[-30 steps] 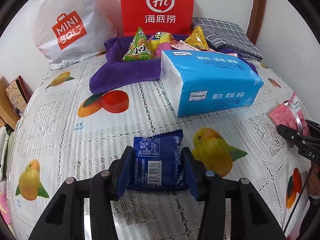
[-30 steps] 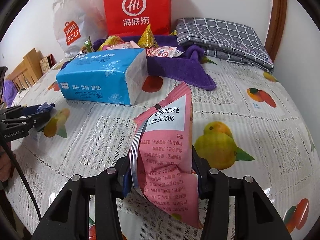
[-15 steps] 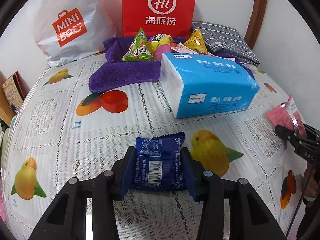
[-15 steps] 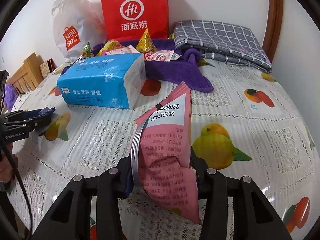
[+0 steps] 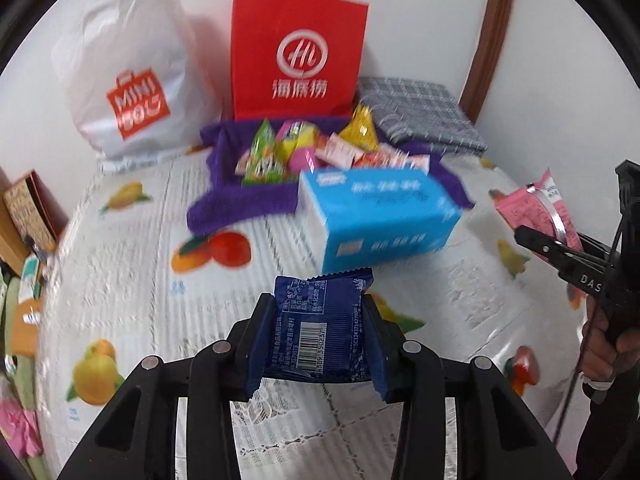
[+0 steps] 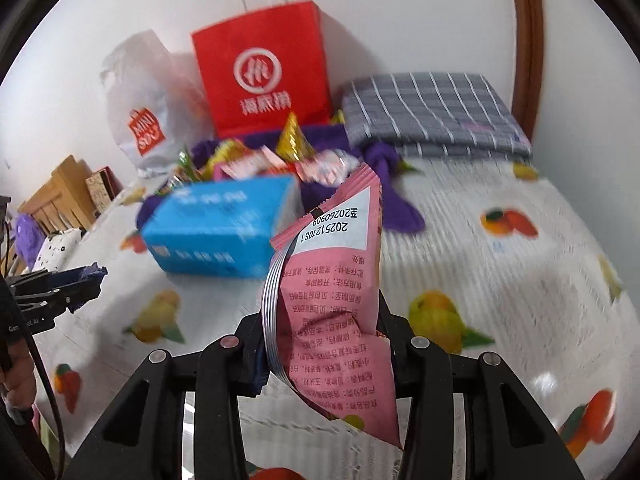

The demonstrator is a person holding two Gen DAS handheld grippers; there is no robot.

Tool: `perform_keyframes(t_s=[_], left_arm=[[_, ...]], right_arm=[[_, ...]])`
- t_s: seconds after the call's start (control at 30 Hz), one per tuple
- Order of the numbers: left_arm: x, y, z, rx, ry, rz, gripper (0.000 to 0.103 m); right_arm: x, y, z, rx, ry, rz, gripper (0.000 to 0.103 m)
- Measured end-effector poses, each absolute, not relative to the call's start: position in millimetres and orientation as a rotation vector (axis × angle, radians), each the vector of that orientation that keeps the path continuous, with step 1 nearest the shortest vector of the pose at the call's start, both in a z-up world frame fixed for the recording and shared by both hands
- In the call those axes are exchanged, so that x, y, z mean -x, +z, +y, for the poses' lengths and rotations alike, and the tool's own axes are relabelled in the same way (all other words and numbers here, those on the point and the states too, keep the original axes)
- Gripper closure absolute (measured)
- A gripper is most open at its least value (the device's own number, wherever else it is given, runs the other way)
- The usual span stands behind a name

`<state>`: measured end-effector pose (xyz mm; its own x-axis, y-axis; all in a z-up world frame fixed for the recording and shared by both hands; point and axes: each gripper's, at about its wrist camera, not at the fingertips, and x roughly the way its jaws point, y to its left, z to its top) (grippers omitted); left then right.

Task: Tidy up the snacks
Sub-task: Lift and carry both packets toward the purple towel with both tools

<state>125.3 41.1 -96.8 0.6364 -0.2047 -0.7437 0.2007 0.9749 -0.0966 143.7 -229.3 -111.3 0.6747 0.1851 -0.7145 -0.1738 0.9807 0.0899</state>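
My left gripper [image 5: 318, 340] is shut on a dark blue snack packet [image 5: 320, 330], held above the fruit-print tablecloth [image 5: 132, 280]. My right gripper [image 6: 322, 344] is shut on a pink snack packet [image 6: 336, 292], also lifted; it shows in the left wrist view [image 5: 536, 210] at the right. The left gripper with the blue packet shows in the right wrist view [image 6: 76, 280] at the left edge. Several loose snacks [image 5: 304, 148] lie on a purple towel [image 5: 240, 204] at the back.
A blue tissue pack [image 5: 380, 216] lies mid-table in front of the towel. A red paper bag [image 5: 298, 56] and a white MINISO bag [image 5: 128, 80] stand against the wall. A folded grey checked cloth [image 6: 432, 116] lies back right. Wooden furniture [image 6: 60, 196] stands left.
Both grippers have risen with their packets, and the views now look down from higher up. The pink packet is higher in the left wrist view.
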Motion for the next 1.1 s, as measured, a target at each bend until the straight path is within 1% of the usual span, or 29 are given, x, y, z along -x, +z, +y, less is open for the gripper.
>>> perform_keyframes(t_s=[0.2, 0.33, 0.67, 1.1], left_arm=[[-130, -68, 35, 0.015, -0.249, 0.807, 0.063], [-140, -55, 30, 0.023, -0.264, 0.802, 0.063], [-156, -27, 27, 0.026, -0.241, 0.771, 0.063], [-175, 8, 26, 0.047, -0.209, 0.739, 0.063]], right_arm=[[-145, -67, -214, 0.016, 0.207, 0.743, 0.061], [-150, -49, -205, 0.048, 0.197, 0.729, 0.061], [-175, -22, -194, 0.106, 0.187, 0.731, 0.061], [-206, 0, -194, 0.121, 0.183, 0.755, 0.061]])
